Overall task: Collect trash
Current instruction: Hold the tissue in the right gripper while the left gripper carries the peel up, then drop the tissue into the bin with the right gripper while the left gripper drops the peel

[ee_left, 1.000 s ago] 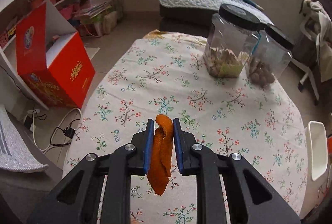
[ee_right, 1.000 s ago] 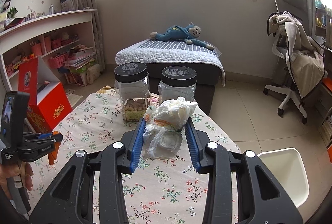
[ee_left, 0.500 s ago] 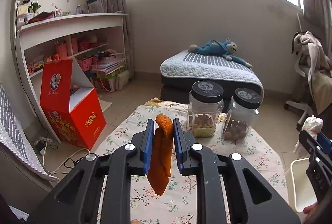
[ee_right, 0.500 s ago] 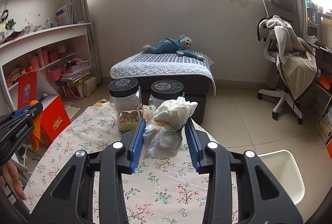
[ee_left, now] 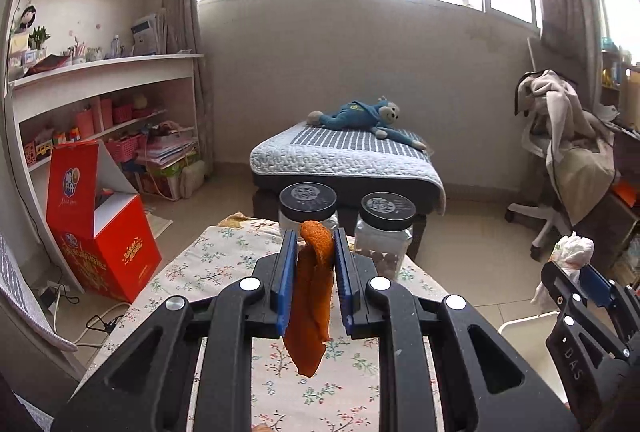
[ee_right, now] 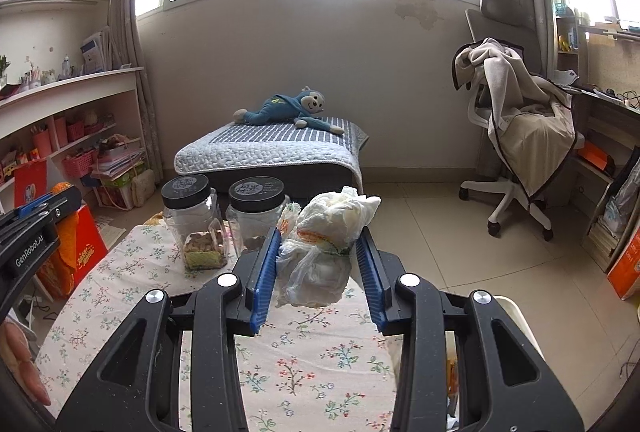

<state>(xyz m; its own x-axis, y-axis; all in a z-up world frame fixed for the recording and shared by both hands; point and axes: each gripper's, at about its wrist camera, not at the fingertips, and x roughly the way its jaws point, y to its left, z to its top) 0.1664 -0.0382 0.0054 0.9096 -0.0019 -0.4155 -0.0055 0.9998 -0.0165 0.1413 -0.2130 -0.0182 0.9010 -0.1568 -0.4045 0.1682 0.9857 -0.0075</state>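
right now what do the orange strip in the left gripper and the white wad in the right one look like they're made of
Orange strip: looks like citrus peel, matte with a pebbled outer skin, curled at the top and hanging limp; dried fruit is possible.
White wad: seems to be crumpled tissue or paper bundled in thin, clear plastic film; the lower part is translucent, wrinkled and faintly glossy.

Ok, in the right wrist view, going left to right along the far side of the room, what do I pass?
Bookshelf → bed with the blue stuffed monkey on it → office chair draped with a beige blanket → desk at the right edge.
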